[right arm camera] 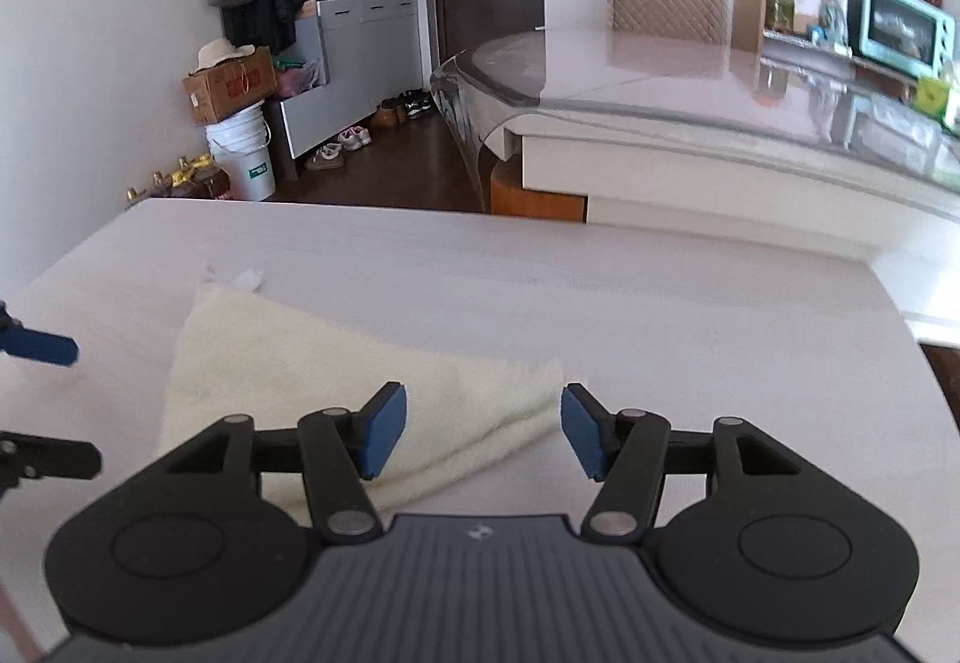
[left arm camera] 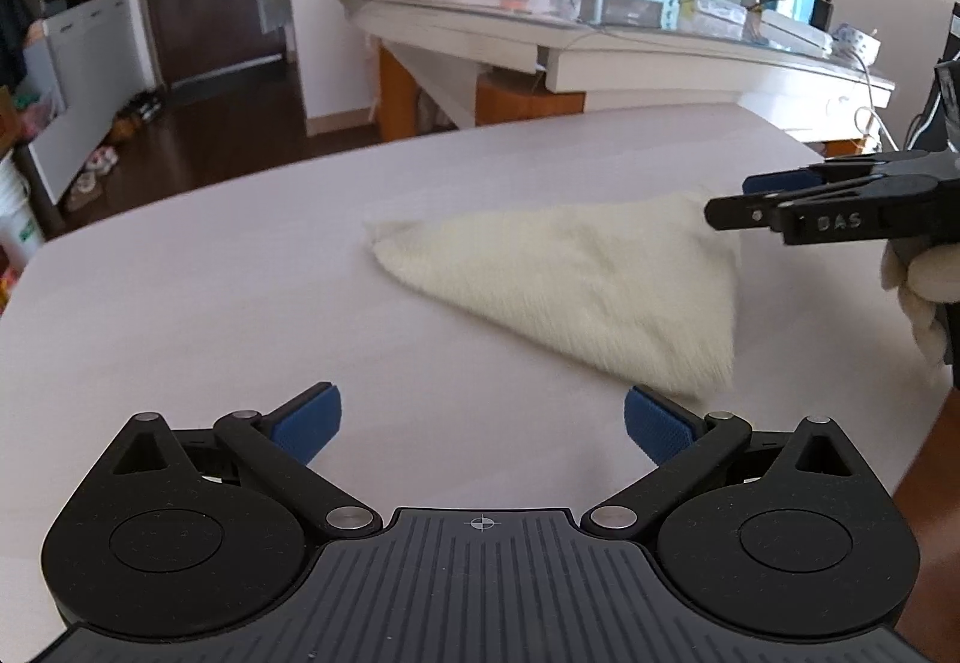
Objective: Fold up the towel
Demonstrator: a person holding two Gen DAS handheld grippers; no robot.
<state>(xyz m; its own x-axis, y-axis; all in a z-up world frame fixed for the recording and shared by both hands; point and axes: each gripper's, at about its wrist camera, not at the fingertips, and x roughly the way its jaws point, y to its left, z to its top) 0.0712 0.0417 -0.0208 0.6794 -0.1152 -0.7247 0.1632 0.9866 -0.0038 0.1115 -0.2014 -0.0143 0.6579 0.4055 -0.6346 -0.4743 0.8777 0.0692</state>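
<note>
Cream fluffy towel [left arm camera: 576, 285], folded into a triangle, lies flat mid-table on the pale wooden table [left arm camera: 210, 303]. Left gripper [left arm camera: 483, 423] has jaws wide apart, empty, near the table's near edge. Right gripper [right arm camera: 483, 432] has jaws apart, empty, over the towel's right corner.

Left gripper [left arm camera: 483, 426] and right gripper [right arm camera: 483, 432], fingers spread wide.
</note>
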